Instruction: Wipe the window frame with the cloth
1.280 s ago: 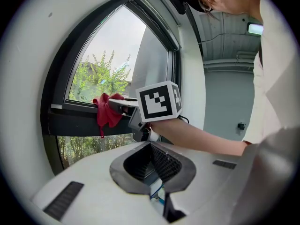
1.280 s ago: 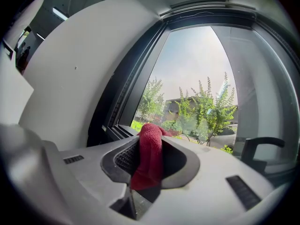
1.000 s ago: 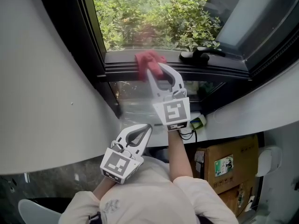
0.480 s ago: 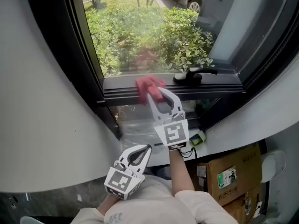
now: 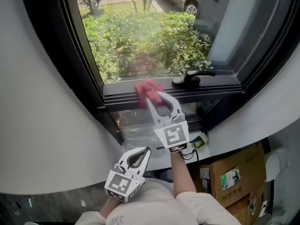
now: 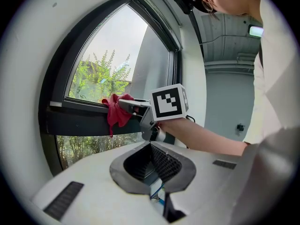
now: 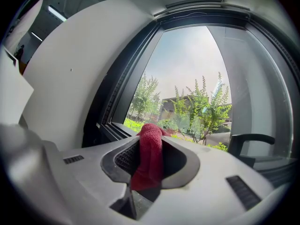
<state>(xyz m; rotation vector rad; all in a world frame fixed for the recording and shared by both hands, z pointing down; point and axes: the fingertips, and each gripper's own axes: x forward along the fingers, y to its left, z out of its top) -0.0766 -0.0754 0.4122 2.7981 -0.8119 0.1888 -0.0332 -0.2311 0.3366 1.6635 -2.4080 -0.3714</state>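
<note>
In the head view, your right tool (image 5: 156, 96) is at centre frame, pinching the red cloth (image 5: 146, 88). The cloth is bunched against the lower rail of the dark window frame (image 5: 119, 100), just left of the black window handle (image 5: 192, 78). Your left tool (image 5: 146, 150) hangs low, left of centre, well apart from the frame.

In the left gripper view, that tool's jaws are pressed together at lower centre with nothing between them. Beyond them, at mid-left, the cloth drapes over the rail's edge with a tail hanging down its front face. That tail suggests only a small part of the cloth is doing any wiping.

In the right gripper view, the cloth fills the gap between the jaws at centre. It is pinched along a narrow fold whose top bulges past the tips. The rail runs off to the left of the picture, and the handle stands at the right edge.

To do this stroke well:
- Press the bulging fold flat on the rail, not the hard tips.
- Draw it along in one steady line, with the pinch firm so the fold cannot slip out.
- Near the handle, I judge the cloth could snag, so slow down there and work round its base.
- The left tool looks free to stay clear.
</note>
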